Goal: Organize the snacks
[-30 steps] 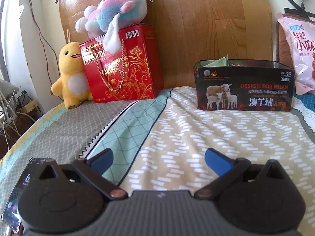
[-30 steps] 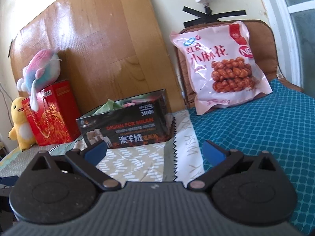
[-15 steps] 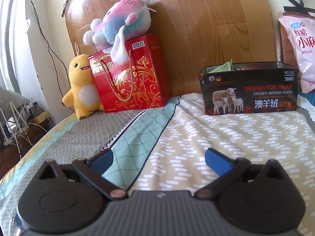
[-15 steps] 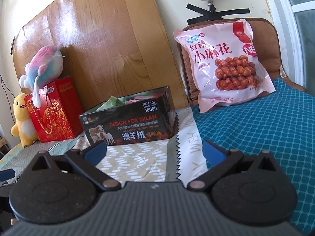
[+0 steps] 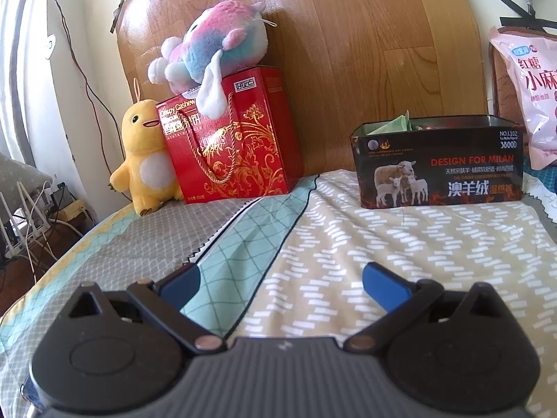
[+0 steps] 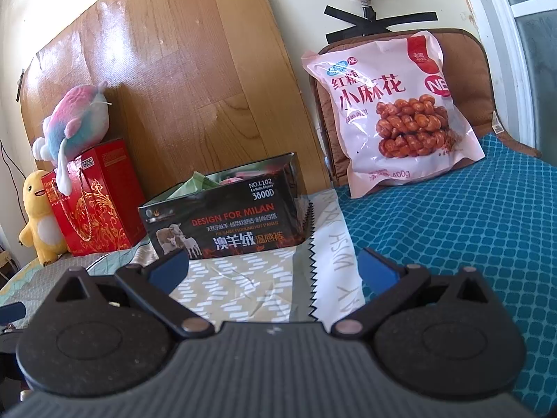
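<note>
1. At the far left of the bed, the yellow duck plush (image 5: 148, 160) stands upright, touching the left side of the red gift box (image 5: 231, 139).
2. The red gift box stands against the wooden headboard (image 5: 365, 52), and a pink-and-blue plush (image 5: 212, 48) lies on top of it, one white limb hanging down over the box's front.
3. Your left gripper (image 5: 280, 280) is low over the patterned bedspread (image 5: 348, 244) on the near side; its blue fingers are spread wide and nothing lies between them.
4. Right of centre and farther back, the black open-topped box (image 5: 438, 167) printed with sheep and "DESIGN FOR MILAN" sits on the bedspread close to the headboard. Green and pink packets (image 6: 205, 181) show above its rim; you cannot tell how many.
5. Your right gripper (image 6: 273, 268) is also spread wide and empty, low over the bedspread. The black box is beyond its left finger.
6. To the right of the black box, the large pink snack bag (image 6: 393, 111) with twisted fried dough pictured on it leans upright against a brown cushion (image 6: 466, 80), its bottom edge on the teal blanket (image 6: 470, 226). It is apart from the black box.
</note>
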`<state>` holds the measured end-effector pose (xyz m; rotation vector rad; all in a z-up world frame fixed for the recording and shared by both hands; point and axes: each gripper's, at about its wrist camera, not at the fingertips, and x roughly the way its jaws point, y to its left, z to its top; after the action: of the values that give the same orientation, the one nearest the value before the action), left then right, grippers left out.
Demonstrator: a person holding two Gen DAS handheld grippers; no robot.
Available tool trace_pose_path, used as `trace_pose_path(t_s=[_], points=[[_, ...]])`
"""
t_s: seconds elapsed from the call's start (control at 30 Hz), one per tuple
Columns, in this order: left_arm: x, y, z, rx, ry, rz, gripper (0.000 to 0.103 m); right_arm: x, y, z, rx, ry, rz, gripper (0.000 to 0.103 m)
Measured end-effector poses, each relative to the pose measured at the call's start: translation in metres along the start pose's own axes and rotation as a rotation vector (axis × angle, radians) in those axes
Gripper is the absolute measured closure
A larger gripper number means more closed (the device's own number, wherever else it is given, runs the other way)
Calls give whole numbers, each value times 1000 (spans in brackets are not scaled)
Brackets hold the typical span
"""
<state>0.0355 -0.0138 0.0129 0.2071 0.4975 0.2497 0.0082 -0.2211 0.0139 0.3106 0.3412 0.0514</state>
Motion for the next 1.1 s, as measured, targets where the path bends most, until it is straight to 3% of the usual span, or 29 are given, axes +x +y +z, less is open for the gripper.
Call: trace_pose_path(t_s=[1.1], points=[[2,1,-1,-35,30,-33,0,-2,1,-1,29,2,-6,0]])
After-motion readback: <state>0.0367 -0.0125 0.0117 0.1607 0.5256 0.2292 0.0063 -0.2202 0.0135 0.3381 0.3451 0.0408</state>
